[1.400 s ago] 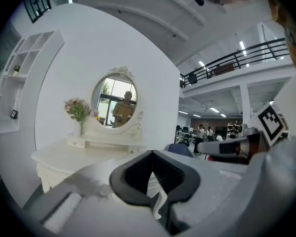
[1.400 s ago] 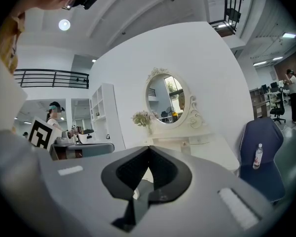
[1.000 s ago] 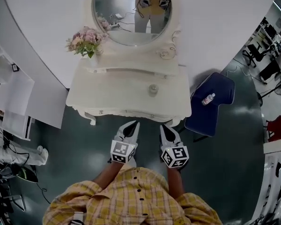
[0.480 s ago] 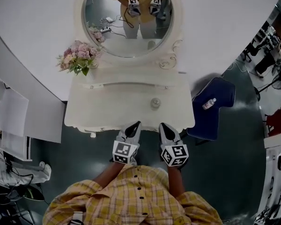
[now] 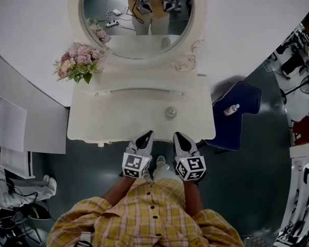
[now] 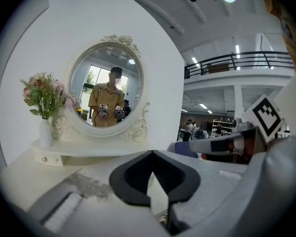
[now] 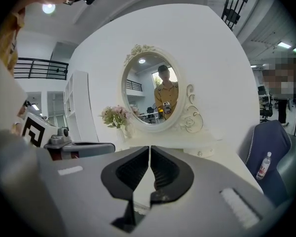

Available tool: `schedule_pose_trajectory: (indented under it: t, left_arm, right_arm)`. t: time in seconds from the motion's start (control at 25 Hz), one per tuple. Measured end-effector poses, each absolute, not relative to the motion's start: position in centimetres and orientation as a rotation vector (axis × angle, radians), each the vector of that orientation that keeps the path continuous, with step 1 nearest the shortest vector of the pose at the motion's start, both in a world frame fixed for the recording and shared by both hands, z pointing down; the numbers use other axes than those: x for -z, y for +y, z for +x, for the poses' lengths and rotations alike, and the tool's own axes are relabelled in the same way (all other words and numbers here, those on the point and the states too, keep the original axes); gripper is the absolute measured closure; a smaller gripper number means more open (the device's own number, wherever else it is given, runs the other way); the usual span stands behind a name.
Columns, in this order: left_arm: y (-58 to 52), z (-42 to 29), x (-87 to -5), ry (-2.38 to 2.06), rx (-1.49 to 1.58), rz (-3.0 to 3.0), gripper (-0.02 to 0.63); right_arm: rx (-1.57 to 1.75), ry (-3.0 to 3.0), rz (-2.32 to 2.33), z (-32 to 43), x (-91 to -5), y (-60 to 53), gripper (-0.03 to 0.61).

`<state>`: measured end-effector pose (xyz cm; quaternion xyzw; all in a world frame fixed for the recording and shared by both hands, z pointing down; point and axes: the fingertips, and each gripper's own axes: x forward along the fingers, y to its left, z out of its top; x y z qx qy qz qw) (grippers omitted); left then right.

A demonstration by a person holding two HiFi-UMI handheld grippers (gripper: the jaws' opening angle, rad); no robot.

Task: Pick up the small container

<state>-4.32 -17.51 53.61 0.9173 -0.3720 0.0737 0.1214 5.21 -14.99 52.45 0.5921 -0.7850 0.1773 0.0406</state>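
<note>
Left gripper [image 5: 147,136]: jaws together, empty.
Right gripper [image 5: 178,137]: jaws together, empty.
Small container [image 5: 170,112]: on dressing table [image 5: 113,120], right of centre.
Bottle [image 5: 231,109]: on chair [image 5: 247,94], far right; label unreadable.

small container [image 5: 170,112], seemingly round, upright on dresser [image 5: 118,123]

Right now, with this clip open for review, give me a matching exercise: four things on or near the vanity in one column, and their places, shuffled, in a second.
Things:
1. small round pale container
2. pink flower bouquet in a white vase
3. small clear plastic bottle
4. oval white-framed mirror

Places:
A. lying on the dark blue chair
B. upright behind the raised shelf
C. on the cream dressing table, right of middle
D. at the raised shelf's left end

Pairs: 1-C, 2-D, 3-A, 4-B
</note>
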Motion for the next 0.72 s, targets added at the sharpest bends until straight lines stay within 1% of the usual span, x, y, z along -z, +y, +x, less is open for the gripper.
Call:
schedule_pose_trajectory:
  t: [0.44, 0.52, 0.72]
  left_arm:
    - [-20.0, -2.0, -54.9, -1.143, -0.27, 2.631, 0.614]
    - [-20.5, -1.8, -55.3, -1.154, -0.284, 2.625, 0.614]
    - [-21.5, -1.0, -56.7, -1.173, -0.315, 2.613, 0.615]
  right_arm:
    - [-0.614, -2.429, 1.695, 6.9, -55.1, -18.3, 0.574]
    - [-0.624, -2.432, 1.681, 7.0, -55.7, -19.1, 0.551]
    - [-0.645, -2.434, 1.643, 7.5, -57.4, -21.0, 0.523]
